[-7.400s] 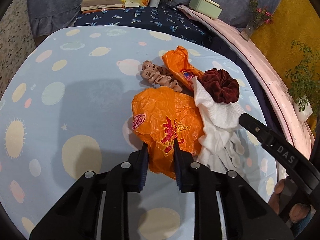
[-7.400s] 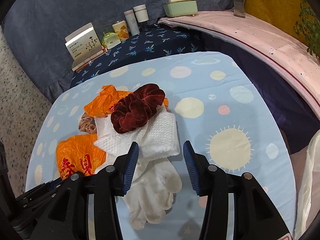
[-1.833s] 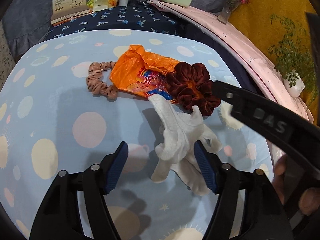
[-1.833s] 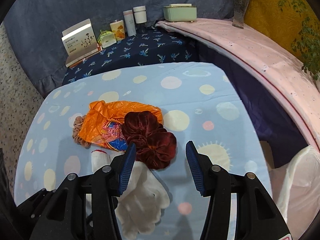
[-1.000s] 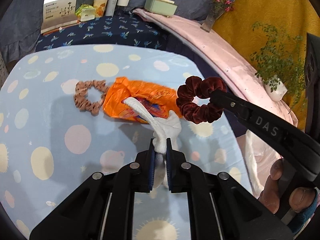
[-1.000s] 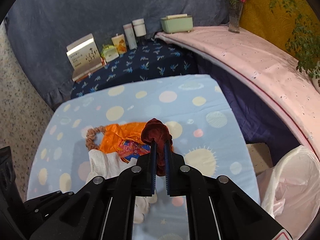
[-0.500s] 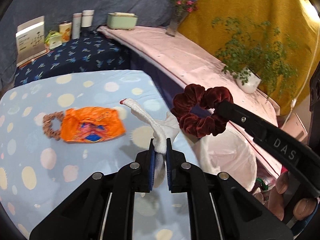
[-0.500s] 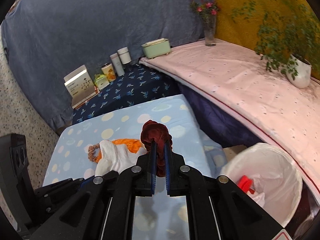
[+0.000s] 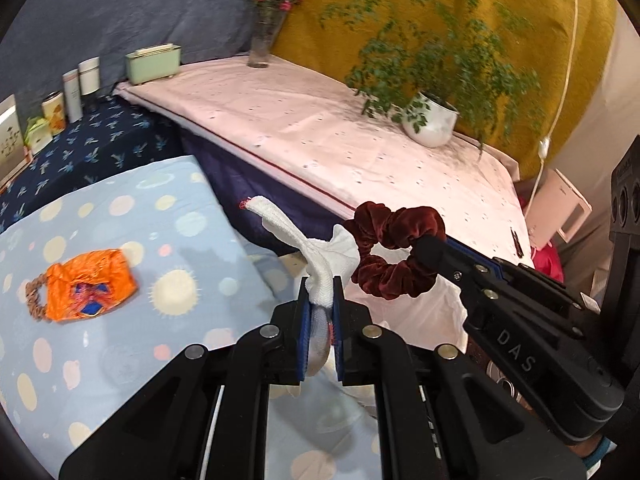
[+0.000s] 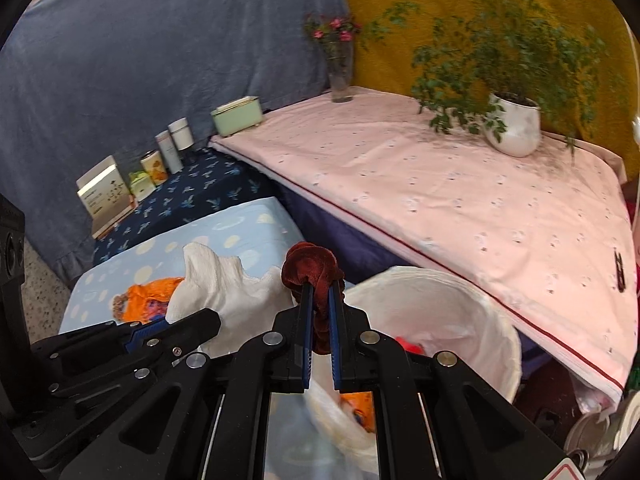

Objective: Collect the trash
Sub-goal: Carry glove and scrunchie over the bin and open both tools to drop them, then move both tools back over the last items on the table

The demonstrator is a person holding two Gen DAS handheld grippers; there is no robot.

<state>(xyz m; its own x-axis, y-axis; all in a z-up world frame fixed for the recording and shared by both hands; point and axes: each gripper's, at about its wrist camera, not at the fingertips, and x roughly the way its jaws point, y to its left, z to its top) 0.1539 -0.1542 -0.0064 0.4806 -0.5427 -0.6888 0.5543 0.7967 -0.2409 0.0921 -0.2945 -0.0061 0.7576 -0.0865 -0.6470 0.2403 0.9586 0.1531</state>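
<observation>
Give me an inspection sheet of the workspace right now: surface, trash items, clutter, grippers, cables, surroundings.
Surface: blue spotted sheet.
Job's things: orange bag and tan scrunchie lie on it; lined bin beside it, holding red and orange trash.
Clutter: box and jars at the back.
Grippers: left gripper shut on white glove; right gripper shut on red scrunchie, near the bin.
Cables: white cord on the yellow wall.
Surroundings: pink cloth, potted plant, vase.

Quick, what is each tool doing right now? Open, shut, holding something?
Left tool: shut on the white glove.
Right tool: shut on the red scrunchie.
</observation>
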